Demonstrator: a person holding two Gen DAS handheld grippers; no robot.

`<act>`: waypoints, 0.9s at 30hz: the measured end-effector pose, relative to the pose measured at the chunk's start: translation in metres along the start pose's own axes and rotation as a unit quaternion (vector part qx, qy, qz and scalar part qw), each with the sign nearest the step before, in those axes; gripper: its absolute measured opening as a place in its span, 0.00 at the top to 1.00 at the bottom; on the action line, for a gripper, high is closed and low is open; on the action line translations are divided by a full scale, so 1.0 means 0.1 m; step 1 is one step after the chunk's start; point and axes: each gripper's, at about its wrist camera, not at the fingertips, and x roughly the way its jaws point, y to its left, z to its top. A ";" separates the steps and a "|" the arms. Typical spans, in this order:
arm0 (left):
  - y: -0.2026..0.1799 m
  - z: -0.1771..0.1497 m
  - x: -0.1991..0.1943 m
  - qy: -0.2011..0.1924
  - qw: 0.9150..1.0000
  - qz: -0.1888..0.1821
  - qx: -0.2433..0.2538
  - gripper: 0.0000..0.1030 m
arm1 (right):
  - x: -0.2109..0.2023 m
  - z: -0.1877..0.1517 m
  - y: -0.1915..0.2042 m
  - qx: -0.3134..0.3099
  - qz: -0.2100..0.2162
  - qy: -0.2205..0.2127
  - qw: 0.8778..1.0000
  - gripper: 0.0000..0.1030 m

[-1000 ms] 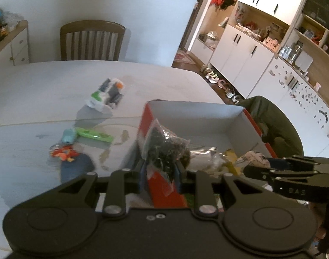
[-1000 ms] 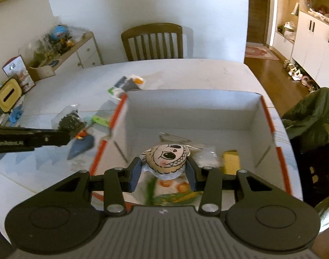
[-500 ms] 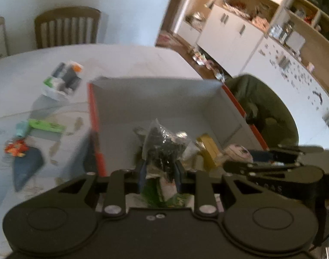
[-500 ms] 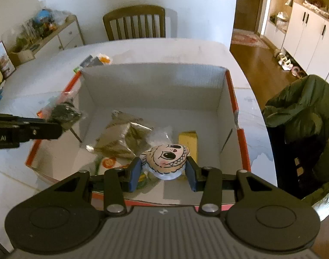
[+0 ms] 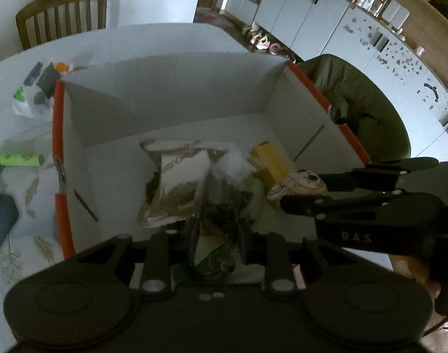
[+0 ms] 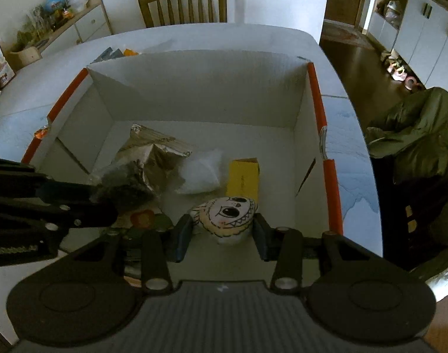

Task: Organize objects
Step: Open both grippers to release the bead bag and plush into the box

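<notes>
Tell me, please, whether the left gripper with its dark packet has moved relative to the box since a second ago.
Yes. The left gripper, shut on the dark packet, came from outside the box's orange left rim to over its inside, lower.

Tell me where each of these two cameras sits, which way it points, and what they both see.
Left wrist: sits on the left gripper, looks steeply down into the white box; its fingers clamp a clear bag of dark bits, and the right gripper enters from the right.
Right wrist: sits on the right gripper, looks down into the box; it clamps a cartoon-face pouch, and the left gripper enters from the left.
Shared: box, yellow packet, foil bag, chair.
</notes>
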 end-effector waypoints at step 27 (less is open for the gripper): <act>0.04 -0.04 -0.31 -0.031 0.999 -0.010 -0.024 0.24 | -0.31 0.01 -0.03 0.002 0.051 -0.026 0.998 0.45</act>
